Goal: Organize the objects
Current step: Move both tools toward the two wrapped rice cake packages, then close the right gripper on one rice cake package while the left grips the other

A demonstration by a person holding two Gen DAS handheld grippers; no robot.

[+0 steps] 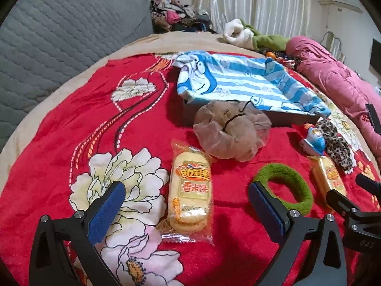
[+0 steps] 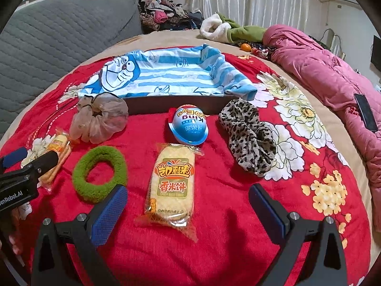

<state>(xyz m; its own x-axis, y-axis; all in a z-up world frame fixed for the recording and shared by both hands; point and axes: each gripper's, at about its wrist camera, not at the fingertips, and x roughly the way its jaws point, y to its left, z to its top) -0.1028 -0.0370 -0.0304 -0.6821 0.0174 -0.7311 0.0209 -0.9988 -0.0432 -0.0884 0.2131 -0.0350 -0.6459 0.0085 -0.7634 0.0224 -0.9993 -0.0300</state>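
My left gripper (image 1: 187, 212) is open, and a rice cracker packet (image 1: 190, 190) lies on the red blanket between its fingers. Beside its right finger lies a green fuzzy scrunchie (image 1: 283, 186), with a sheer beige scrunchie (image 1: 231, 128) further ahead. My right gripper (image 2: 188, 213) is also open, just short of a second cracker packet (image 2: 172, 186). Beyond that packet sit a blue toy egg (image 2: 189, 126) and a leopard scrunchie (image 2: 250, 135). A dark box (image 2: 173, 104) lined with a blue striped cartoon towel (image 2: 166, 74) stands behind them.
A pink quilt (image 2: 321, 71) with a dark phone (image 2: 365, 115) on it runs along the right. A grey quilted headboard (image 1: 59, 35) rises at the left. Piled clothes (image 1: 176, 14) and white curtains (image 1: 257, 2) are at the back.
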